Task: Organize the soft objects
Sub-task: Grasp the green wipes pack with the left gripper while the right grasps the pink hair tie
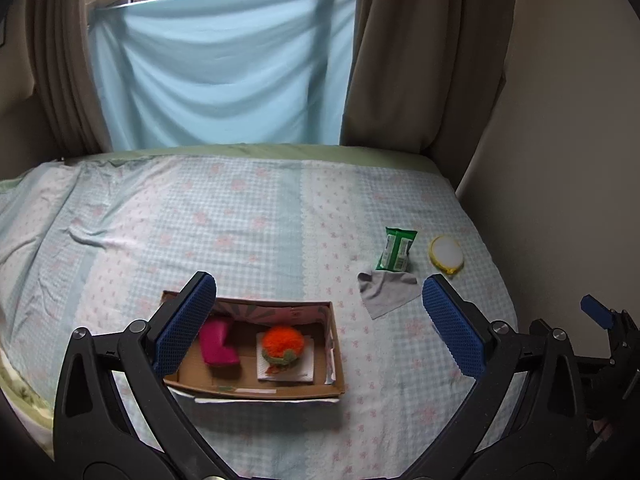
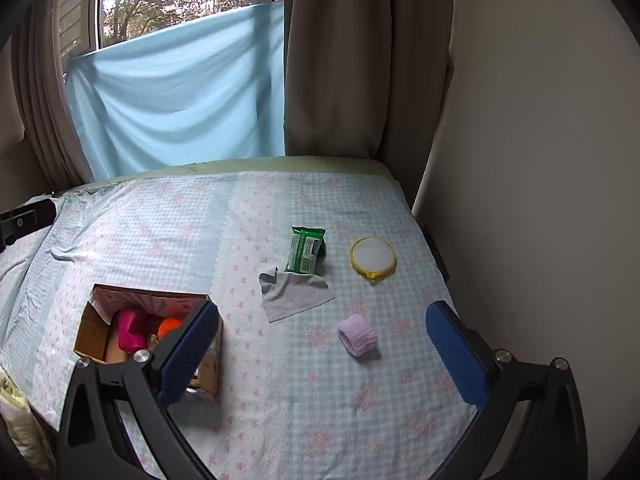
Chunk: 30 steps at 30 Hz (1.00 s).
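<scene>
At the left, the cardboard box (image 2: pixel 96 336) lies on the bed (image 2: pixel 280 400) and already holds a pink item (image 2: pixel 132 330) and an orange pompom (image 1: pixel 282 340). The left tool (image 1: pixel 320 326) hovers over it, jaws wide apart, holding nothing. Further right lie the grey cloth (image 2: pixel 292 294), green wipes pack (image 2: pixel 305 250), lilac band (image 2: pixel 357 336) and yellow round pad (image 2: pixel 373 257), all outside the box. The right tool (image 2: pixel 324 356), also wide and empty, is nearest the band; I would close on its sides, then lift above the box wall. The wall is close at the right.

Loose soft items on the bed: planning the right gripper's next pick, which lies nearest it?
The fluffy lilac wristband; grey cloth and green wipes pack lie farther.
</scene>
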Each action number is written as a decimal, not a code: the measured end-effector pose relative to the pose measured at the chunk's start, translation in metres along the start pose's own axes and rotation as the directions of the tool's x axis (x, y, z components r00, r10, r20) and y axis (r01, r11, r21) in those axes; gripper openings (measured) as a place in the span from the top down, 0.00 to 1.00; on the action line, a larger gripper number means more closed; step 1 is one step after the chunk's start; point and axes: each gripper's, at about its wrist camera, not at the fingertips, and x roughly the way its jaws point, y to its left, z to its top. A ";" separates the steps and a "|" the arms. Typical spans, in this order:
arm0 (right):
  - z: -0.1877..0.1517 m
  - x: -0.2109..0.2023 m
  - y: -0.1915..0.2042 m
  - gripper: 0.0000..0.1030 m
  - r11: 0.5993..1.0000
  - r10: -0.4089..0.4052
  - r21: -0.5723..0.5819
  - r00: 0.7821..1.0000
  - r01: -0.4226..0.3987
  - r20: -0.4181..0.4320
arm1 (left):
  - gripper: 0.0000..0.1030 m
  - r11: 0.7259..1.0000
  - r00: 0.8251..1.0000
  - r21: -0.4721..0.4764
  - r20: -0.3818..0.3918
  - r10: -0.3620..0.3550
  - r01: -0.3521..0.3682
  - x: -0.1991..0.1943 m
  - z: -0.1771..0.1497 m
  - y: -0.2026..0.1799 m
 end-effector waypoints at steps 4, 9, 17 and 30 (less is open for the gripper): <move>-0.005 0.038 -0.028 0.00 0.999 0.000 -0.045 1.000 -0.001 -0.031 | 0.00 0.999 0.999 0.017 -0.040 -0.027 0.028 0.039 0.003 -0.042; -0.015 0.084 -0.050 0.00 0.998 0.029 -0.051 0.997 -0.032 -0.071 | 0.00 0.996 0.993 0.060 -0.100 -0.063 0.069 0.101 0.005 -0.083; -0.028 0.156 -0.067 0.00 0.994 0.063 -0.075 0.988 -0.074 -0.138 | 0.00 0.980 0.965 0.114 -0.226 -0.136 0.165 0.216 0.008 -0.127; -0.067 0.279 -0.069 0.06 0.979 0.092 -0.149 0.952 -0.140 -0.293 | 0.03 0.977 0.905 0.105 -0.406 -0.127 0.184 0.414 -0.010 -0.159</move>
